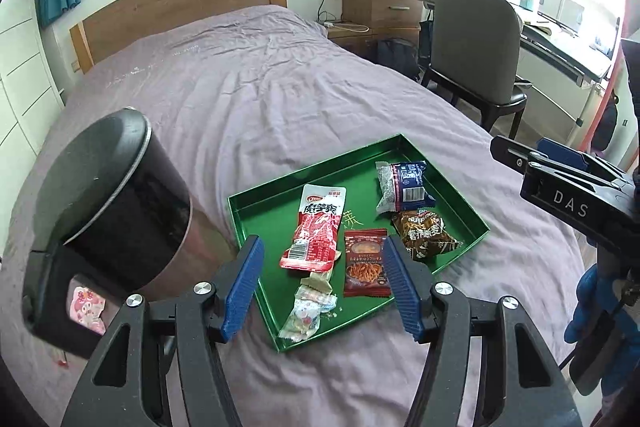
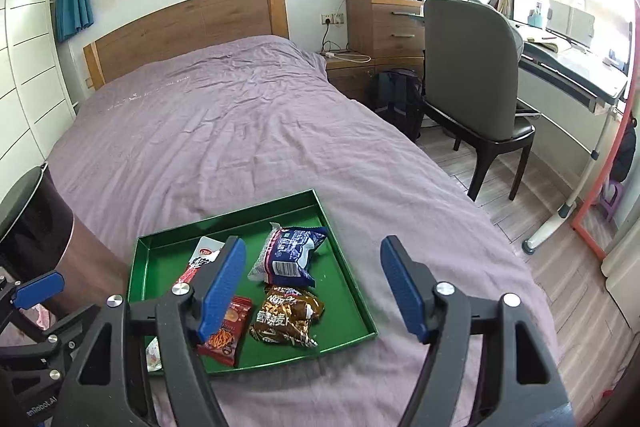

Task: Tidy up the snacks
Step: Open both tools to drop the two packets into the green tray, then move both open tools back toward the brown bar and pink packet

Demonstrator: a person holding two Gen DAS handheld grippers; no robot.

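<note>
A green tray [image 1: 256, 223] [image 2: 160, 259] lies on the purple bed. In it are a red-and-white packet [image 1: 318, 231], a dark red snack packet [image 1: 365, 263] [image 2: 228, 331], a blue-and-white packet [image 1: 404, 187] [image 2: 290, 255], a brown packet [image 1: 426, 235] [image 2: 286, 319] and a pale crumpled wrapper [image 1: 306, 311]. My left gripper [image 1: 320, 287] is open and empty above the tray's near edge, its fingers either side of the dark red packet. My right gripper [image 2: 312, 287] is open and empty above the tray's right side; it also shows in the left wrist view [image 1: 560, 183].
A black bin with an open lid [image 1: 120, 203] [image 2: 32, 227] stands on the bed left of the tray. The bed [image 1: 260, 87] stretches back to a wooden headboard. A grey chair [image 2: 472, 75], a desk and a dresser stand to the right, across a wood floor.
</note>
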